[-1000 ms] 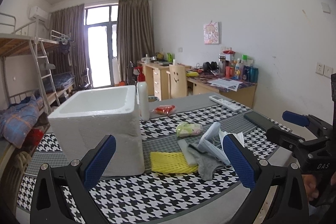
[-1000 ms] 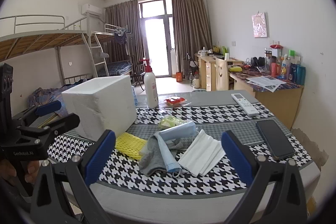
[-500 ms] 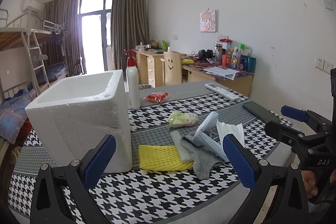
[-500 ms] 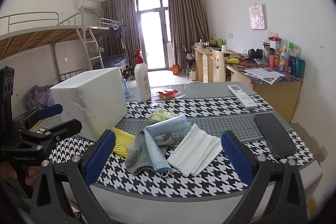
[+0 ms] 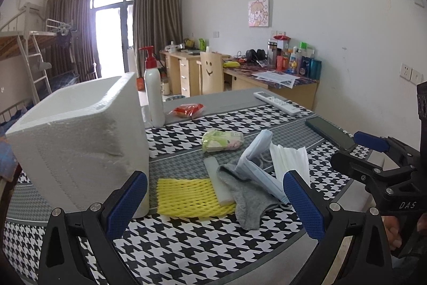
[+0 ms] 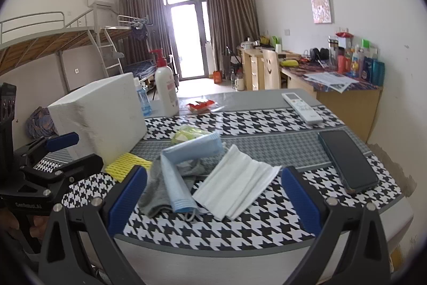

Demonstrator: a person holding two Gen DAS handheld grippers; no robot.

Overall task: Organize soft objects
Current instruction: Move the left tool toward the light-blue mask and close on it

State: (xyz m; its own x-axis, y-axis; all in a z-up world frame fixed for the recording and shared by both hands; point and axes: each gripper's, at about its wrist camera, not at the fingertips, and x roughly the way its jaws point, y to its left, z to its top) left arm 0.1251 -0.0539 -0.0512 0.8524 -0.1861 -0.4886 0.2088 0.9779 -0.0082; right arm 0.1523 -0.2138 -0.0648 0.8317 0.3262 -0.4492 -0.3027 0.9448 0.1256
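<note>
A pile of soft items lies on the houndstooth table: a yellow foam net (image 5: pixel 192 195), a grey sock (image 5: pixel 246 200), a blue face mask (image 5: pixel 256 164), a white folded mask (image 5: pixel 289 159) and a green tissue pack (image 5: pixel 222 140). A white foam box (image 5: pixel 80 140) stands to their left. My left gripper (image 5: pixel 213 207) is open and empty, just short of the yellow net. My right gripper (image 6: pixel 213 200) is open and empty, near the table's front edge before the blue mask (image 6: pixel 184 172) and white mask (image 6: pixel 237 186). The sock (image 6: pixel 156 191) and net (image 6: pixel 125 164) lie to its left.
A white pump bottle (image 5: pixel 154 95), a red packet (image 5: pixel 188 109), a remote (image 5: pixel 277 102) and a dark phone (image 5: pixel 331 134) also lie on the table. A blue bottle (image 6: pixel 141 98) stands behind the box (image 6: pixel 101 116). Desks, a chair and bunk beds stand beyond.
Both grippers have moved forward toward the table, so the pile and the foam box appear larger and closer. Both stay open and nothing on the table has moved.
</note>
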